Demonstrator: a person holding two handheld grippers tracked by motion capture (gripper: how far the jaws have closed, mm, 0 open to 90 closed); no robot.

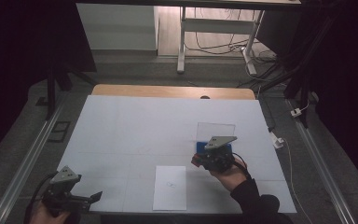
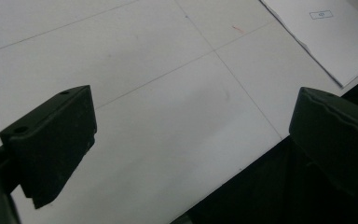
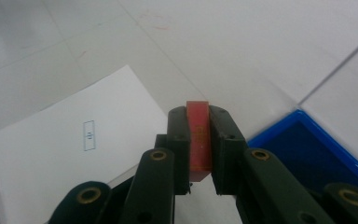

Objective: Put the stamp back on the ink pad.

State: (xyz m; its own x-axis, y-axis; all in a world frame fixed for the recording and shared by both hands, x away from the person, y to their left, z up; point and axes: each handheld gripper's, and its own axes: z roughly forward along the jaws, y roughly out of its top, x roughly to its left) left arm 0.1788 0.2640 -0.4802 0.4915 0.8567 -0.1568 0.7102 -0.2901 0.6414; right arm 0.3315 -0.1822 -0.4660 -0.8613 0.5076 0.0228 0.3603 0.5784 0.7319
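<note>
1. The table cover [image 1: 121, 130] is white with thin grey lines.
2. The sheet of paper [image 1: 169, 187] is white with a small blue box printed on it.
3. The stamp [image 3: 199, 140] is red.
4. The ink pad tray [image 3: 307, 149] is blue.
5. Both grippers have black jaws.

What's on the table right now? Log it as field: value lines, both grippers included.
surface: white table cover
paper: white sheet with a small printed box, near the front edge
blue tray: blue ink pad beside the right gripper, its clear lid raised behind it
right gripper: shut on a red stamp, held between the sheet and the ink pad
left gripper: jaws wide apart, holding nothing, over the table's front left edge
</note>
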